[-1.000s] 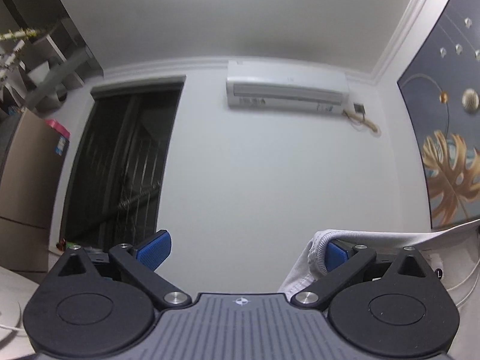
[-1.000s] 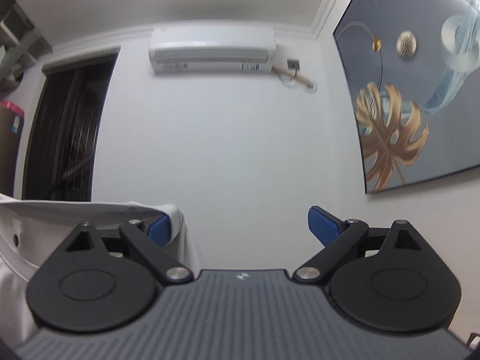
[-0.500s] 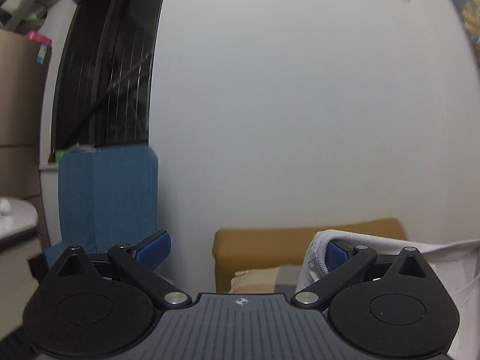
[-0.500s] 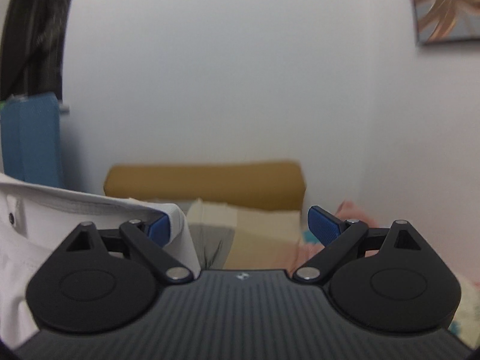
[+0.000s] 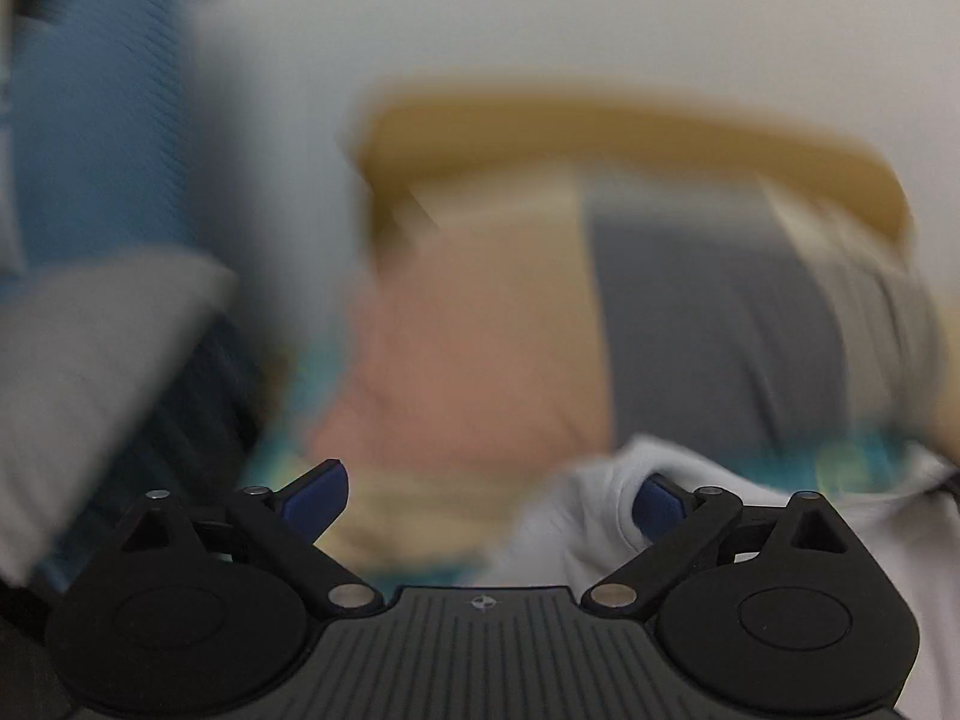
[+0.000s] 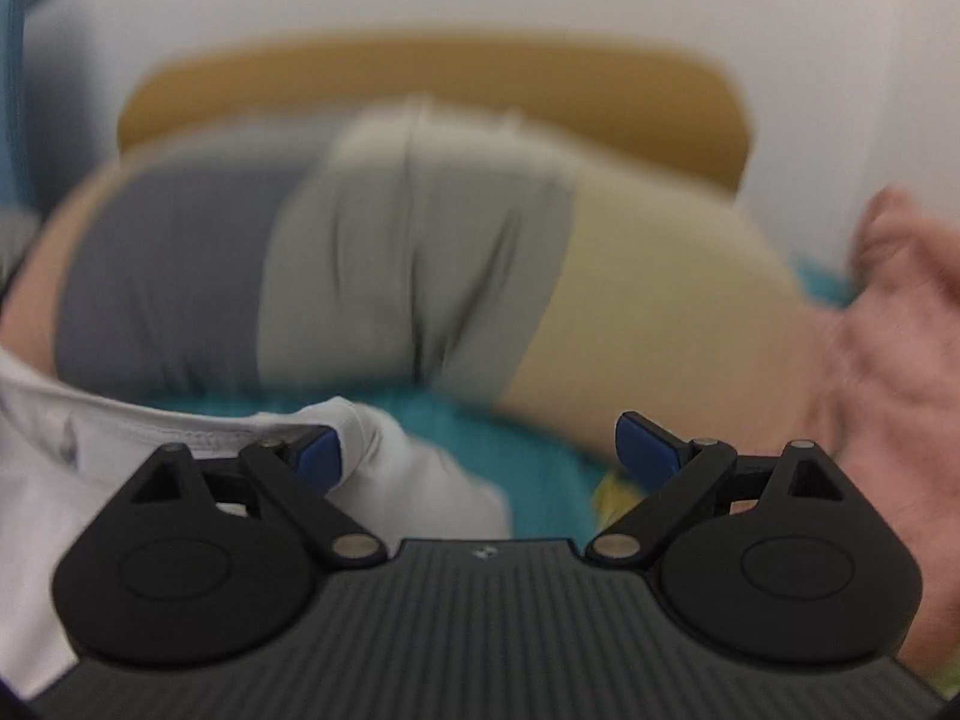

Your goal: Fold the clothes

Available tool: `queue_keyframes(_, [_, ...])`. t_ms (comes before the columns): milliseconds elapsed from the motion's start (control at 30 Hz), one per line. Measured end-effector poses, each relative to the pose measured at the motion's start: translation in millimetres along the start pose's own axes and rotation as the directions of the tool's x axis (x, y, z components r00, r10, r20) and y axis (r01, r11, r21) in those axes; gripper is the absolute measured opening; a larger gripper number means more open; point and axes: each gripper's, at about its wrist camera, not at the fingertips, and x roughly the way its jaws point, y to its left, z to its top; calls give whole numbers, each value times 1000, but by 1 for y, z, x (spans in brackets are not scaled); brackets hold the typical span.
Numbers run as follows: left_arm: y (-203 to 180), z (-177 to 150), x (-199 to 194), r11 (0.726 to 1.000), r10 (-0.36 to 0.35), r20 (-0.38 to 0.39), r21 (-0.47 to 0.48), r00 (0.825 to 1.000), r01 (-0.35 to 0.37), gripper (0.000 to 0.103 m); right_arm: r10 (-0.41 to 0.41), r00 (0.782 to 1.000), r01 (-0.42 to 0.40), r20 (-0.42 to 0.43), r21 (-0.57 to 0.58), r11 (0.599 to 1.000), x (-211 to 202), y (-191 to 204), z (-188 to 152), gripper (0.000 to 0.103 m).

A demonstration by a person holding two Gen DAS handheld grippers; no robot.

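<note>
While both fisheye views smear with blur, I see my left gripper spread wide — its 2 blue pads sit far apart, and the white cotton garment drapes over the right-hand pad only. My right gripper is equally spread, with the same white cloth hooked over its left-hand pad. Ahead lie a mustard-yellow headboard, grey and beige folded fabrics and a teal bedcover.

Home bedroom: headboard, pillows, bedding.
</note>
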Motion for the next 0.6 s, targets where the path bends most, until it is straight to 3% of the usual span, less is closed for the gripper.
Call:
queue_keyframes(33, [-9,-1,15,997,-46,-140,49,989,53,98,46,997,-47,-64,-7,999,11,-1,-1,94])
queue_keyframes(67, [-17,-3,23,994,-40,-224,95,974,63,89,86,990,-87,-110,-8,996,16,-1,-2,94])
queue_keyframes(133, [-20,0,18,994,18,-201,111,979,4,95,121,989,-121,-82,9,993,-5,0,-4,94])
queue_keyframes(200, [-16,5,2,997,-23,-161,70,987,35,102,157,986,-155,-54,25,988,-27,2,-6,94])
queue_keyframes(367, [-5,-9,-75,995,-95,-7,-42,995,94,102,242,970,-242,19,60,968,-80,6,-11,94])
queue_keyframes(500, [7,-56,-157,973,-139,119,-167,983,157,102,287,954,-295,88,93,951,-135,10,-25,94])
queue_keyframes(600, [8,-95,-234,954,-188,202,-194,961,228,102,291,947,-306,137,109,946,-194,9,-46,94])
